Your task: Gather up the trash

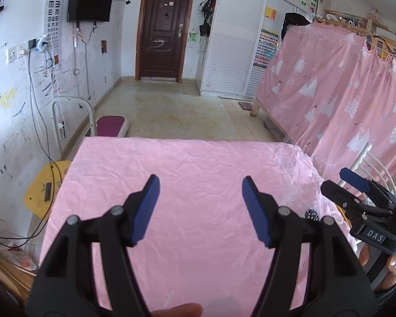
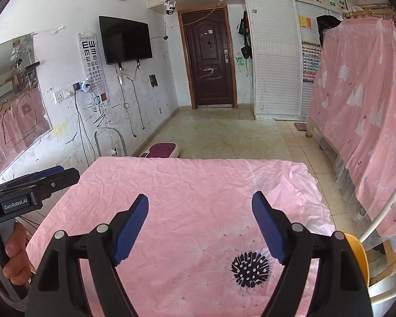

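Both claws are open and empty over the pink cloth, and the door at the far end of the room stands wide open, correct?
Not quite: the dark door is shut, as the right wrist view shows. The left claw and right claw are indeed open and empty over the pink cloth.

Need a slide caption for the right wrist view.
Right gripper open and empty above a pink cloth-covered table; no trash in view.

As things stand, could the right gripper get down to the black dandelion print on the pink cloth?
Probably yes. The right gripper hangs open and empty just above the black dandelion print, with only bare pink cloth between them.
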